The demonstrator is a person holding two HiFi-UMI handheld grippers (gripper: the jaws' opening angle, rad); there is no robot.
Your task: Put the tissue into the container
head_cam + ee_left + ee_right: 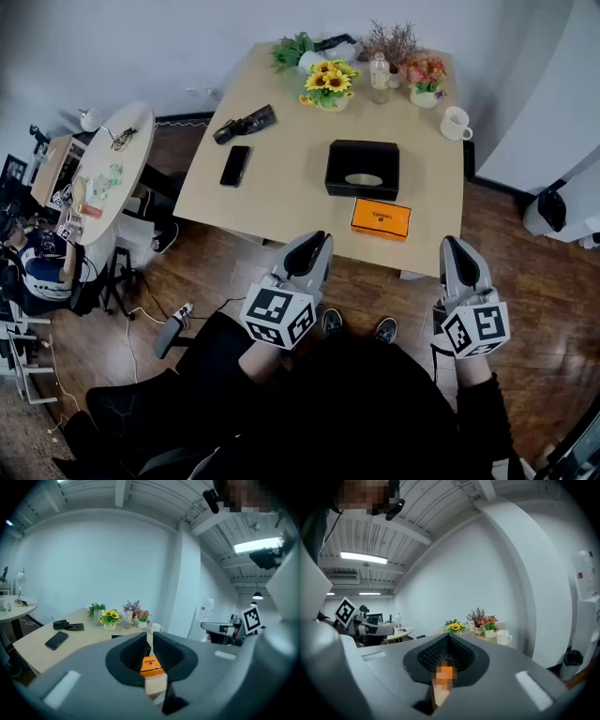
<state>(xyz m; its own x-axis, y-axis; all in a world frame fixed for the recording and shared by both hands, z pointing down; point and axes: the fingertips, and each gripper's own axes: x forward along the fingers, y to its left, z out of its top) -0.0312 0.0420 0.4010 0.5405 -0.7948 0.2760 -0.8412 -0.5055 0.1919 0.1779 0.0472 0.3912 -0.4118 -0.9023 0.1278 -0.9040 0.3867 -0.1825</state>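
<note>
An orange tissue pack [381, 218] lies near the front edge of the wooden table [281, 187]. Just behind it stands the black container [362, 169], with an oval slot in its top. Both grippers hover in front of the table, short of its edge and apart from everything on it. My left gripper [314, 246] is shut and holds nothing; in the left gripper view [149, 641] the orange pack [151, 663] shows past its jaws. My right gripper [454, 251] is at the right, also shut and empty [448, 641].
A phone [234, 165] and a black object [245, 123] lie on the table's left half. Sunflowers [329, 84], a bottle [379, 77], pink flowers [425, 80] and a white mug [456, 123] line the far edge. A round side table [112, 169] stands at the left.
</note>
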